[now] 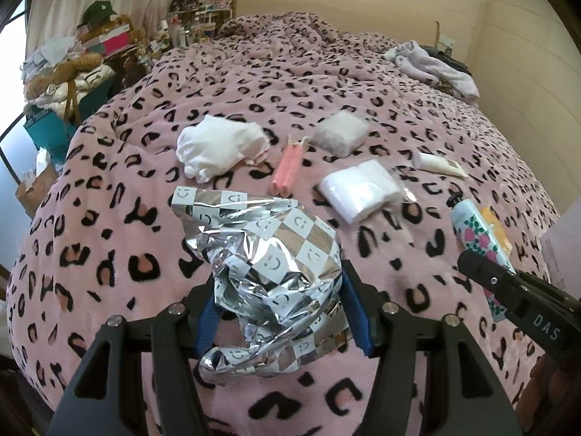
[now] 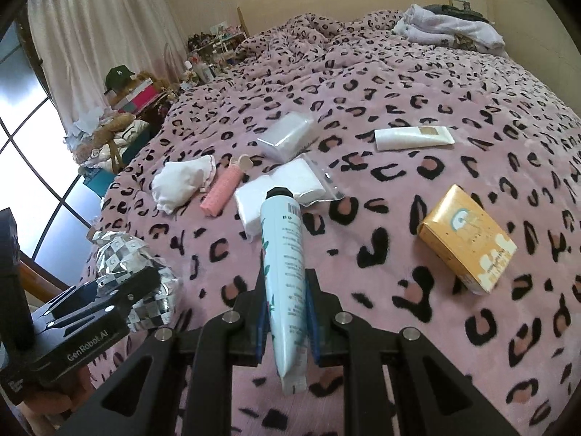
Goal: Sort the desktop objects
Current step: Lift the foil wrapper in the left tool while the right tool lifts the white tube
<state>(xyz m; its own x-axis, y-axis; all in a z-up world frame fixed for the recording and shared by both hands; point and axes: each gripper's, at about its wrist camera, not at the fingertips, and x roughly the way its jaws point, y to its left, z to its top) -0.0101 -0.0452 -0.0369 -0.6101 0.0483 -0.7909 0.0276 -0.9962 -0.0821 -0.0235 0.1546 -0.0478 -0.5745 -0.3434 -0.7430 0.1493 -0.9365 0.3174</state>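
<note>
Bedspread point(image 1: 109, 218) in pink with black leopard spots fills both views, scattered with small objects. Near the front, the left gripper point(image 1: 277, 312) pinches a crumpled silver checkered foil bag point(image 1: 268, 254) between its blue-padded fingers, the bag bulging out ahead of them. To its right, the right gripper point(image 2: 285, 312) clamps a pale blue tube point(image 2: 285, 254) with a black cap, gripping it near the flat crimped end so the cap points away toward the far side of the bed. Just past the cap lies a clear packet of white pads point(image 2: 290, 185). Left of that sit a pink ribbed roll point(image 2: 221, 194) and a white cloth pouch point(image 2: 181, 185). Farther back rests a white wrapped pack point(image 2: 287, 136), with a white tube point(image 2: 414, 138) to the right. An orange box point(image 2: 468, 239) lies near the right. Folded clothing point(image 2: 446, 25) is piled at the far right corner.
</note>
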